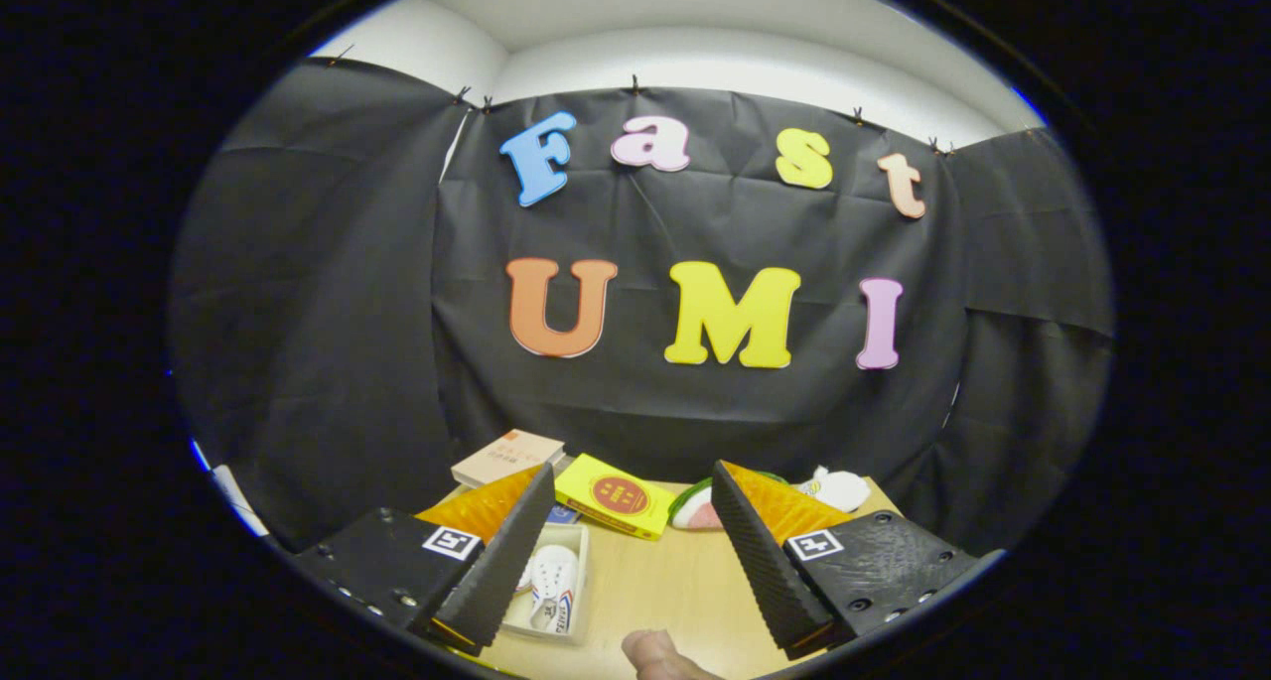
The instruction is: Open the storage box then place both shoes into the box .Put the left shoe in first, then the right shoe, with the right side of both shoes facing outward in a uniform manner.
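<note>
1. Light wood desk (675, 591) carries everything here, running from under the claw out to the black cloth wall.
2. The claw (635, 551) hangs above the desk with its two fingers spread wide apart and nothing between them, just bare wood in the gap.
3. Clear storage box (576, 561) sits on the desk right beside the left finger, partly tucked behind it. There's a white shoe (552, 583) lying inside; can't tell which shoe of the pair it is.
4. Yellow booklet (614, 496) with a round red badge lies flat just ahead of the fingers, pretty much centred between the tips.
5. Tan book (506, 456) sits further back, beyond the left finger and near the wall.
6. A green-rimmed plate (692, 507) pokes out from behind the right finger tip; what's on it is too hidden to call.
7. Small white object (836, 488) sits beyond the right finger, near the desk's far corner, too blurry to name.
8. A fingertip (655, 653) of the person shows down low between the claw's fingers.
</note>
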